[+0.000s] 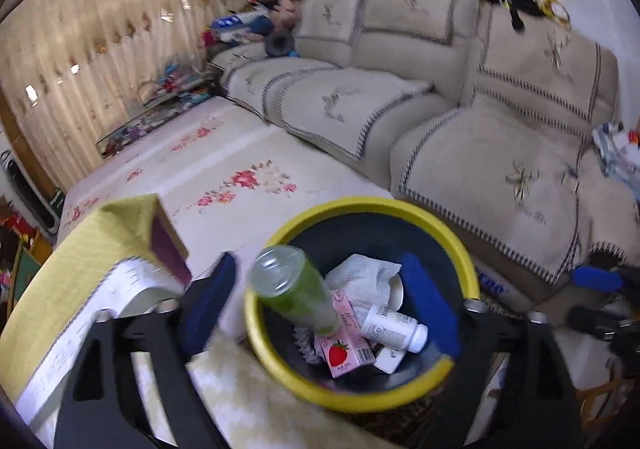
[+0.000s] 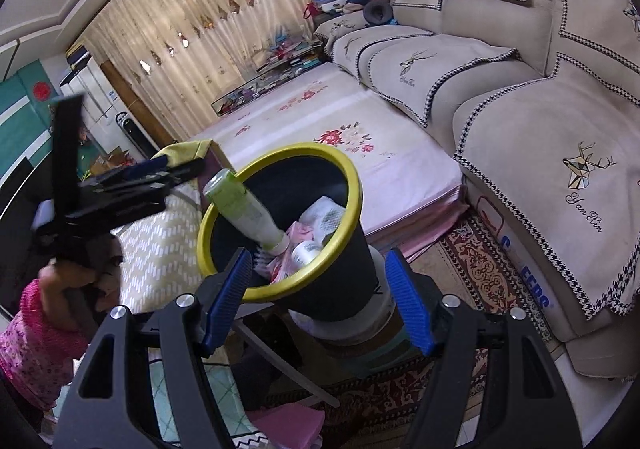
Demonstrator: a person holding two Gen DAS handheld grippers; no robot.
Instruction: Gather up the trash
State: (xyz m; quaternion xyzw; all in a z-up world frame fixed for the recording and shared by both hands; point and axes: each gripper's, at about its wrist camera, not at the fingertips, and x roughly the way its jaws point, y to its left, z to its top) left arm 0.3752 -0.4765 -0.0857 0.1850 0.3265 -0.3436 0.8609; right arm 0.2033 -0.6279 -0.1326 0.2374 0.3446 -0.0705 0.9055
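Sofa (image 1: 460, 89) fills the far side of the room, beige cushions under covers with a checked border, and a floral mat (image 1: 224, 169) lies flat before it. A table under a yellow-green patterned cloth (image 2: 160, 245) stands nearer to you on the left of the right wrist view.

The trash bin (image 2: 340, 281), black with a yellow rim, stands off the table's right edge on a white round base, between table and mat. Inside it, a green bottle (image 1: 296, 289) leans with its clear bottom end up against the rim's left side, cap end down among the rest. Beside it lie crumpled white paper (image 1: 368, 273), a pink strawberry carton (image 1: 344, 353) and a small white bottle (image 1: 394, 329), all touching in a heap near the bin's bottom.

Your left gripper (image 1: 320, 309) hangs above the bin's left rim with its jaws spread wide; the blue pads stand clear on either side of the green bottle and neither presses on it. From the right wrist camera, that same gripper shows at the left, gripped by a hand (image 2: 68, 273) with a pink patterned sleeve (image 2: 32, 341).

Your right gripper (image 2: 320, 301) points at the bin's near wall with jaws parted; its blue pads flank the bin, and whether they touch it you cannot tell.
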